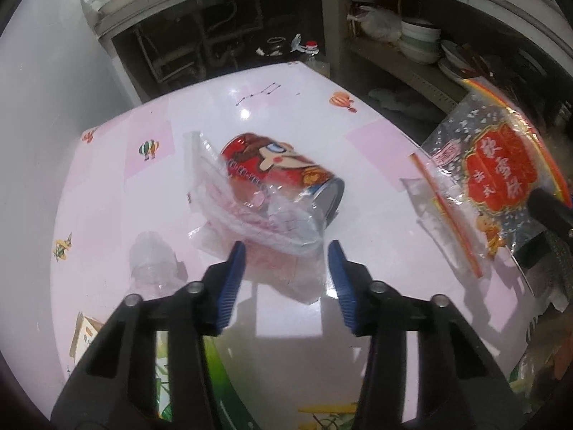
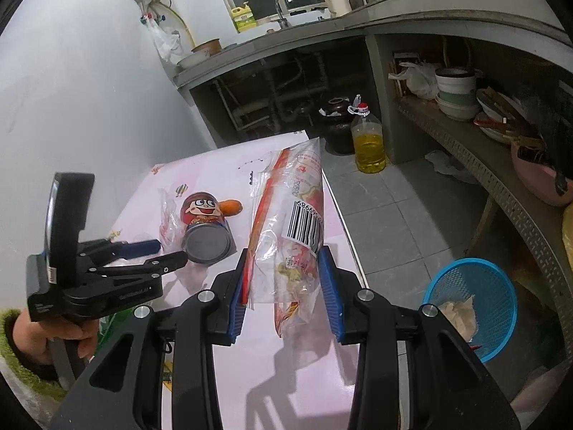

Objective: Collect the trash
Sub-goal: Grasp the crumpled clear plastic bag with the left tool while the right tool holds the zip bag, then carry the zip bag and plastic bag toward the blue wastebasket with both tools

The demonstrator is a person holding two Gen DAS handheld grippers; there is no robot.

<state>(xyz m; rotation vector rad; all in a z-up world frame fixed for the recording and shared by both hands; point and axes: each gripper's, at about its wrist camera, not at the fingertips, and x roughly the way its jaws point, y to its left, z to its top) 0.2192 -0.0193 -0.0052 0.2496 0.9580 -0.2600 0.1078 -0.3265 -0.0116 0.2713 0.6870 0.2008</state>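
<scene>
Both right fingers [image 2: 327,286] clamp snack bag [image 2: 297,215].

Right gripper [image 2: 284,283] pinches a clear snack bag [image 2: 292,229] above the pink table [image 2: 286,358]; left gripper [image 2: 168,252] nears a tipped red can [image 2: 206,229]; blue basket [image 2: 472,304] on floor.

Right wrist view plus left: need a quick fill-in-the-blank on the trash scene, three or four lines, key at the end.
1. The right tool is shut on a clear snack ____ with a barcode.
2. The red can on the pink table lies on its ____.
3. The basket on the floor is ____ in colour.
4. The bottle on the floor holds ____ liquid.

Missing words: bag; side; blue; yellow
</scene>
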